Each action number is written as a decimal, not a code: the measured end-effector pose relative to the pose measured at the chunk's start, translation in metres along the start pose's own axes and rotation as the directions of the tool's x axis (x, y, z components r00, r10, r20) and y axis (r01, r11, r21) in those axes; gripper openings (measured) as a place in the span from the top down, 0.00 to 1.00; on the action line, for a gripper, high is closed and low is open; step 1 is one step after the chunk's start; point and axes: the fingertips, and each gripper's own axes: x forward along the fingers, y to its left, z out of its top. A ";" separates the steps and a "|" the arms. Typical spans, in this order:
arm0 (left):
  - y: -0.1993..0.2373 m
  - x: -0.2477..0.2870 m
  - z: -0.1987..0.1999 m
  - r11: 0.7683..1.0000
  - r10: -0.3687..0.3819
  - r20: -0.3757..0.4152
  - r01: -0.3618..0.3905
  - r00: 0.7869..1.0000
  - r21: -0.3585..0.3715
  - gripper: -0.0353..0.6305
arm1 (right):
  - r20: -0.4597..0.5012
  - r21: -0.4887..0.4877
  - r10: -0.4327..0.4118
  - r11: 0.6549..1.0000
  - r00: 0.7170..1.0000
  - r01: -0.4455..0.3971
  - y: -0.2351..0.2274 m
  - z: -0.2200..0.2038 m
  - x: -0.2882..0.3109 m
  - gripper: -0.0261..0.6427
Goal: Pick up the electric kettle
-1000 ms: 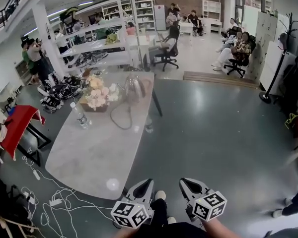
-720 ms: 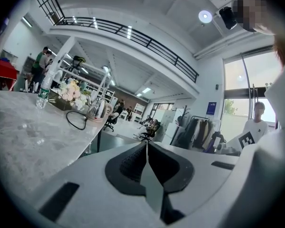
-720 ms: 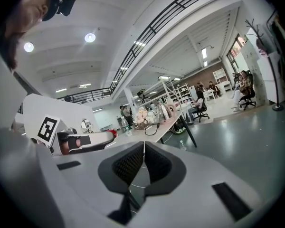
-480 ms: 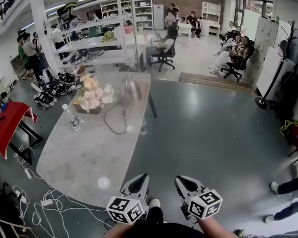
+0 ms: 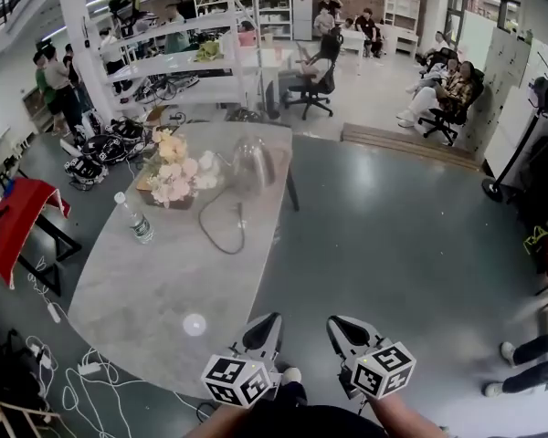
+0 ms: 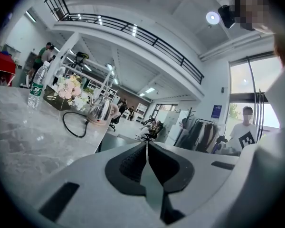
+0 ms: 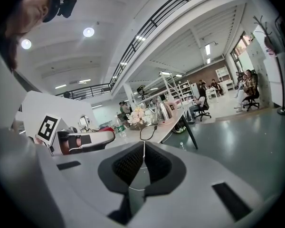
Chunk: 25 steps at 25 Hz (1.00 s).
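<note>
Both grippers empty at the near end of the worktop, kettle far off.

I see my left gripper (image 5: pixel 270 318) and right gripper (image 5: pixel 334 321) side by side low in the head view, by the near edge of the marble worktop (image 5: pixel 155 281). Each gripper's own view shows its fingers (image 6: pixel 128 163) clenched tip to tip, with nothing between them on either side. The electric kettle (image 5: pixel 251 164) stands upright toward the far end of the worktop, well apart from both grippers. Its black cord (image 5: pixel 221 231) loops across the top toward me. Just left of the kettle sits a bunch of pale flowers (image 5: pixel 175 173), and nearer me on that side a clear water bottle (image 5: pixel 139 219) stands upright. In the left gripper view the kettle lies left of the fingertips; in the right gripper view it lies above them, slightly right.
</note>
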 end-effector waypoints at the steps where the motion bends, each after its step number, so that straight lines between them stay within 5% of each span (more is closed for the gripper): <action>1: 0.006 0.004 0.003 1.000 0.001 -0.001 -0.001 1.000 -0.003 0.93 | -0.002 0.000 0.001 1.000 1.000 -0.001 -0.002 0.003 0.007 0.95; 15: 0.077 0.047 0.017 0.999 0.015 -0.024 -0.016 1.000 -0.031 0.93 | -0.034 -0.002 -0.009 1.000 0.999 0.009 -0.023 0.019 0.095 0.95; 25: 0.089 0.085 0.032 0.999 0.030 -0.025 -0.031 0.999 -0.042 0.93 | -0.046 -0.005 0.011 1.000 0.999 -0.011 -0.052 0.041 0.125 0.95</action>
